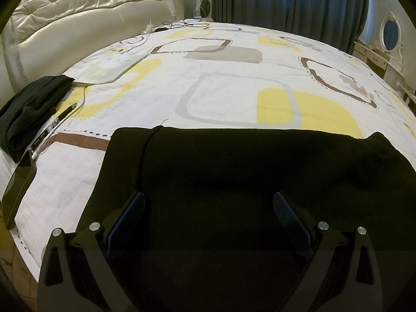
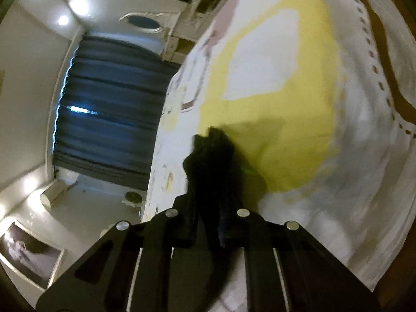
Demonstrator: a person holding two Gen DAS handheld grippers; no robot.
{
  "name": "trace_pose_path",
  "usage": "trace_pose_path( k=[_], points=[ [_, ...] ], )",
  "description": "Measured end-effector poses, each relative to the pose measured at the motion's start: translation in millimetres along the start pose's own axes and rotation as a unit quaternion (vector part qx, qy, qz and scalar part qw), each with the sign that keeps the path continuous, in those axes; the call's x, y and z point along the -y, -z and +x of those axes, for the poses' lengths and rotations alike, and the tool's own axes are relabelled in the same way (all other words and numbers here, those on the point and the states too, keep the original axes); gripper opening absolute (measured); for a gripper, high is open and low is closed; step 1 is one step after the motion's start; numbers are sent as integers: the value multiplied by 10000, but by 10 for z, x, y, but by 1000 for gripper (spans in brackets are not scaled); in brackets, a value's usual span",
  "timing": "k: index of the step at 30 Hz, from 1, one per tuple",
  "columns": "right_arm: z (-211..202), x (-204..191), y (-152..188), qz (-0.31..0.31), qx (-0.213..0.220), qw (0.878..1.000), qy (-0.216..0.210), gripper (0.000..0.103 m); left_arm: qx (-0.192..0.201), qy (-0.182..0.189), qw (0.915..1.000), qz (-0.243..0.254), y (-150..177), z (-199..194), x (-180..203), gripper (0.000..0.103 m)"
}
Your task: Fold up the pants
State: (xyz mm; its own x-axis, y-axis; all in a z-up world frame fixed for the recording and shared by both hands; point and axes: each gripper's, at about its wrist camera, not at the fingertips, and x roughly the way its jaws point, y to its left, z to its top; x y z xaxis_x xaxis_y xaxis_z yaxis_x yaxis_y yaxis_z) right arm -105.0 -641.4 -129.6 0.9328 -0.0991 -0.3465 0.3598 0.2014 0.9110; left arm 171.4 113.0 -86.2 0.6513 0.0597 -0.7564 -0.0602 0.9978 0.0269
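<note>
Black pants point(image 1: 234, 166) lie flat across the near part of the bed, filling the lower half of the left wrist view. My left gripper point(image 1: 209, 202) is open just above them, with one blue finger pad point(image 1: 130, 215) on each side and nothing between them. In the right wrist view, which is rolled sideways and blurred, my right gripper point(image 2: 212, 182) is shut on a bunched piece of the black pants point(image 2: 208, 153), held above the quilt.
A patterned white, yellow and brown quilt point(image 1: 234, 83) covers the bed. At the left lie another dark folded garment point(image 1: 28, 111), a pen point(image 1: 56, 124), a phone point(image 1: 18, 189) and cables. A headboard point(image 1: 78, 13), curtains point(image 1: 299, 0) and a dresser point(image 1: 379, 57) surround the bed.
</note>
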Motion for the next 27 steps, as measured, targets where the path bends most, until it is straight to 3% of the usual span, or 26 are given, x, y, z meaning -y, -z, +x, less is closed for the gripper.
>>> trace_pose_path(
  k=[12,20,27],
  points=[
    [-79,-947,360,-1171,-442,9920,-142,12,58,135,9999,-8,15,-10,-44,98],
    [34,-1510,944,-1902,-1044,9757,-302,12,256,397,9989,-77,62,-40,-107,98],
    [125,-1759,1561,-2267,-1613,9598,-384,12,360,497,9980,-123,83,-59,-135,98]
  ],
)
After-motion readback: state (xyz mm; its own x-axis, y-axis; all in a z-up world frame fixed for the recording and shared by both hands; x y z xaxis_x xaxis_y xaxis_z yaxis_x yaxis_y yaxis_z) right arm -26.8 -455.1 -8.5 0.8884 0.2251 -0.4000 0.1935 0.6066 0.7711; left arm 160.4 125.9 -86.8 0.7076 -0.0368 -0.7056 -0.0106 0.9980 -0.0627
